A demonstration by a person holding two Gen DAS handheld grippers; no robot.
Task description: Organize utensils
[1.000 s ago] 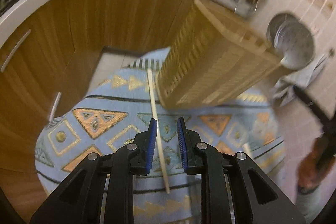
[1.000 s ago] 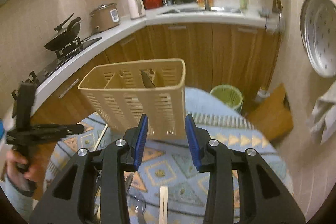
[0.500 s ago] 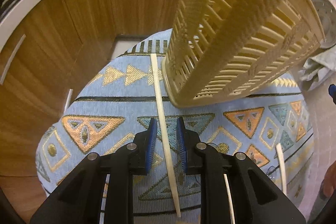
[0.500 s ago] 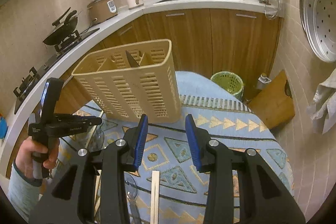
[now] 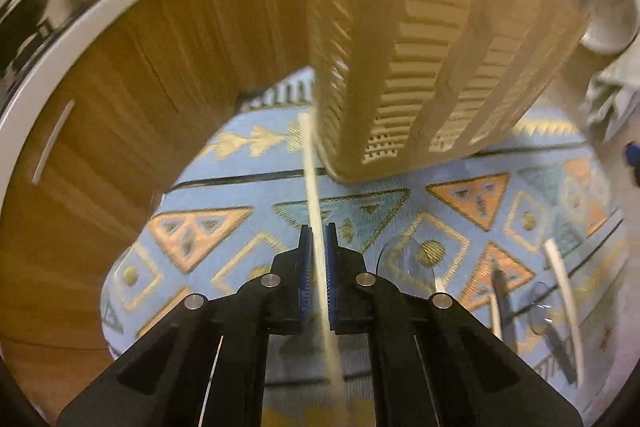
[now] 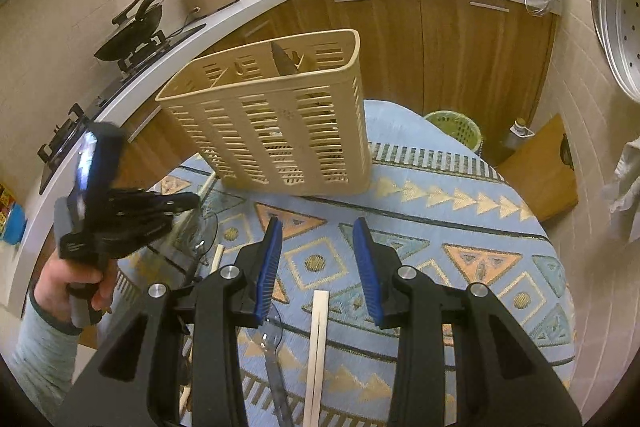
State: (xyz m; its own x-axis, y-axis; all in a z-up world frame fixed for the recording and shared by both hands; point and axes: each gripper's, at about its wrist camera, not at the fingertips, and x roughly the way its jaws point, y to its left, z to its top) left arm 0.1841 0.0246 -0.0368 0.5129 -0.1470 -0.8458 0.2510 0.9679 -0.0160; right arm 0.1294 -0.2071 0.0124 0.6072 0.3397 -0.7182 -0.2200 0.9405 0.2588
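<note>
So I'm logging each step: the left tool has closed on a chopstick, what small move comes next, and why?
Probably lift it clear of the cloth: the left tool is shut on the chopstick, whose far end lies beside the beige caddy, its likely destination.

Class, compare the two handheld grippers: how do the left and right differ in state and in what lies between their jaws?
The left gripper is shut on a pale chopstick; the right gripper stands open, holding nothing. The left reaches near the beige utensil basket; the right hangs over other utensils. Both have blue pads and black frames.
</note>
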